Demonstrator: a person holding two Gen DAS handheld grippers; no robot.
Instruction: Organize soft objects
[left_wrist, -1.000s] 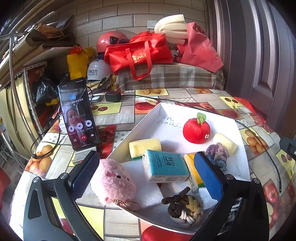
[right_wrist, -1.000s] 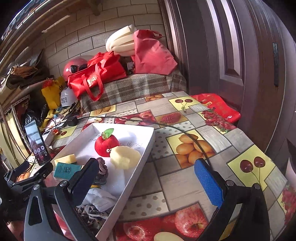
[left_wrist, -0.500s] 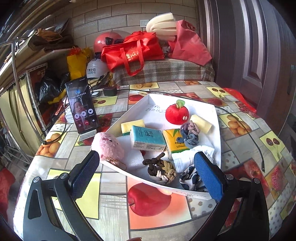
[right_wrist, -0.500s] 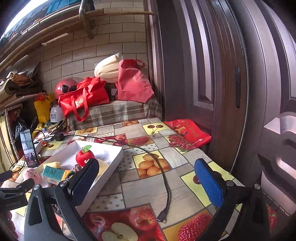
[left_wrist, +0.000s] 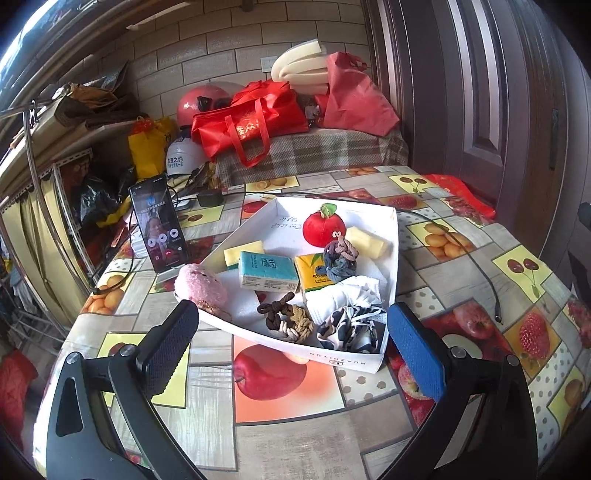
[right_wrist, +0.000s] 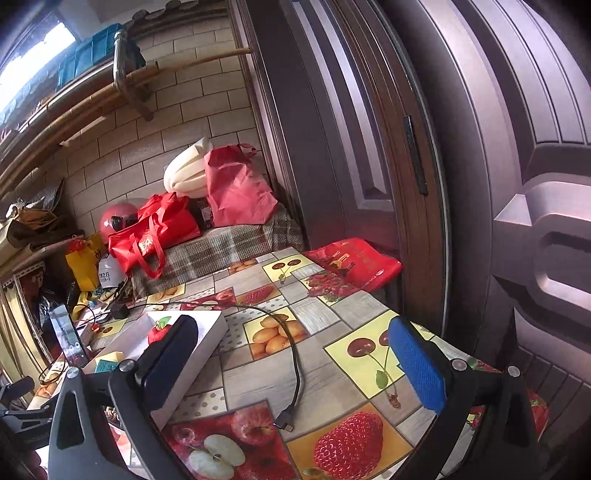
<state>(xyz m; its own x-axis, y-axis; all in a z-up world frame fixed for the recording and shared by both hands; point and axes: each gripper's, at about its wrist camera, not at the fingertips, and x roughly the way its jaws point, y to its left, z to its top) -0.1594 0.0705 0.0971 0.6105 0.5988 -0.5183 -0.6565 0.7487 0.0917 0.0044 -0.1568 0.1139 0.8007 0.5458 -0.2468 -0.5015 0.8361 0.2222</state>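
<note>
A white box on the table holds soft things: a red plush apple, a pink plush, a teal tissue pack, a yellow tissue pack, yellow sponges, knotted rope toys, and cloths. My left gripper is open and empty, back from the box's near edge. My right gripper is open and empty, above the table to the right of the box. The plush apple shows there beside the left finger.
A phone stands left of the box. A black cable lies on the fruit-print tablecloth to the right, its plug near my right gripper. Red bags and helmets sit behind. A wooden door stands at the right.
Both grippers have pulled back and up from the box. The right wrist view has swung right toward the door. Nothing was picked up.
</note>
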